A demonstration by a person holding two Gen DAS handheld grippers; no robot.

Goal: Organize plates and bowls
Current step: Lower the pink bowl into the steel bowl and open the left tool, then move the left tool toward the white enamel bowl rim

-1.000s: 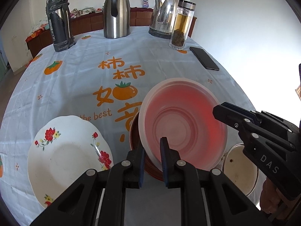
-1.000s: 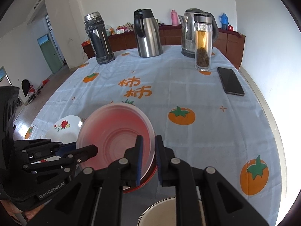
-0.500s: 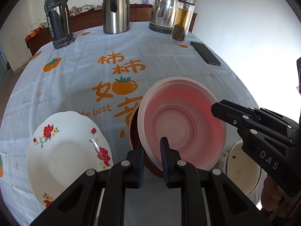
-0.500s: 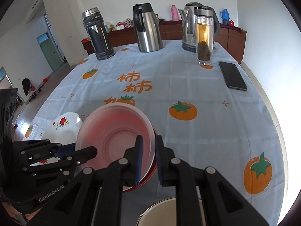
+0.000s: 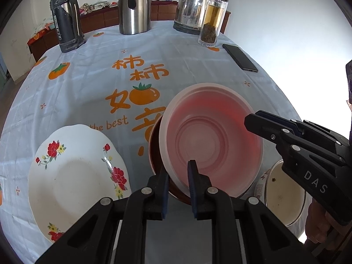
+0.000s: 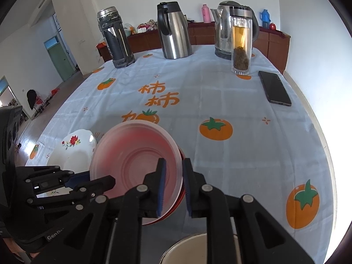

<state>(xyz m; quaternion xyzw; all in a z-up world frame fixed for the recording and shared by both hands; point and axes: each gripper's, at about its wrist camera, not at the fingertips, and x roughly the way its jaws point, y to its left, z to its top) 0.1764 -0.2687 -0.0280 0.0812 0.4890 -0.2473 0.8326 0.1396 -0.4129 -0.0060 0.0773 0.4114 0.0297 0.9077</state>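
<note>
Bowl (image 5: 211, 140), translucent pink plastic, empty, sat tilted inside a dark red bowl (image 5: 154, 151) on the tablecloth (image 5: 88, 83). Enamel pot (image 5: 283, 198) beside it held only specks; glass bottle (image 5: 212, 19) held tea and leaves. Nothing had shifted since the earlier frames. Left gripper (image 5: 178, 189) pinched the pink bowl's near rim; right gripper (image 6: 173, 187) pinched its right rim. Flowered plate (image 5: 74, 176) lay left, apart.

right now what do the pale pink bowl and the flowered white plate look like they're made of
Pale pink translucent bowl: probably thin plastic, matte; the red shows through its frosted wall and moulded rings mark the base. White scalloped plate with red flowers: likely glazed ceramic or porcelain, glossy, with a sharp light glint on its rim.
</note>
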